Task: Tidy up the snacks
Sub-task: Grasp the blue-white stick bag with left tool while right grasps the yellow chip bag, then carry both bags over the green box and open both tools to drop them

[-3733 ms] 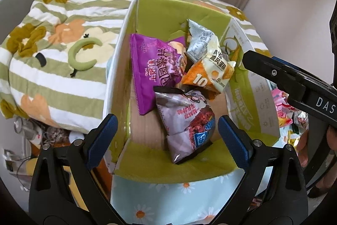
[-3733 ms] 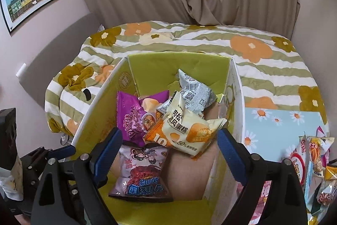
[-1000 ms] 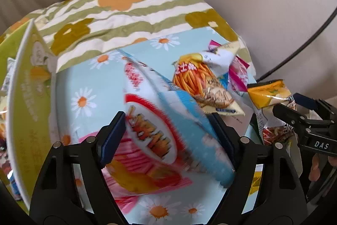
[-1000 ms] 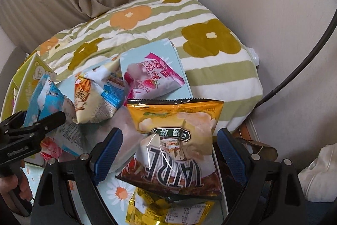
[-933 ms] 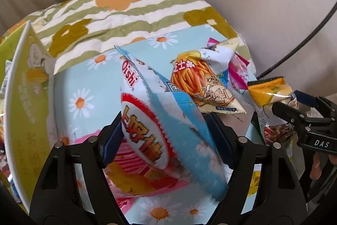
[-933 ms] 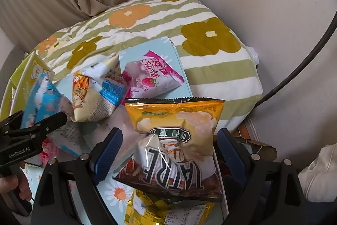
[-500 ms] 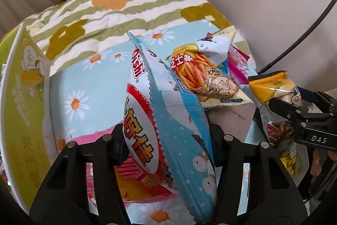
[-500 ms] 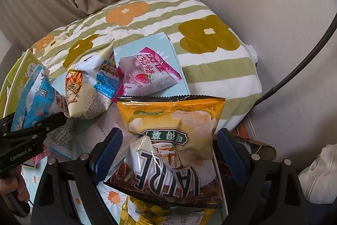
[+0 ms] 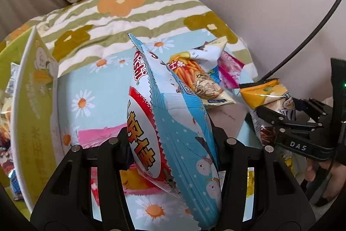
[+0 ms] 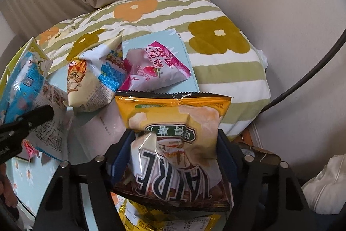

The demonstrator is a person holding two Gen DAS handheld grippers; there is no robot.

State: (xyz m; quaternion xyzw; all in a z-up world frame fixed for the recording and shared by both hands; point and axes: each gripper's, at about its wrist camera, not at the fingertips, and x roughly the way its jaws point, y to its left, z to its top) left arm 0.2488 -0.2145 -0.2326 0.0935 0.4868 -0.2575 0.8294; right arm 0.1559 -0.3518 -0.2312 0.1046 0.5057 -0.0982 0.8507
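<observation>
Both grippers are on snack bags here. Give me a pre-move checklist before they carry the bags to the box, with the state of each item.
1. Left gripper shut on the blue bag: ok, pads squeeze its middle.
2. Right gripper gripping the yellow bag: ok; its jaws have just been closing and both pads now press on the bag.
3. Blue bag clear of the pile: ok, it stands on edge above the pink bag.
4. Yellow bag free of the packet beneath: cannot tell.
5. Box within view for the drop: ok, its green wall shows at left.
6. Room inside the box: cannot tell.
</observation>
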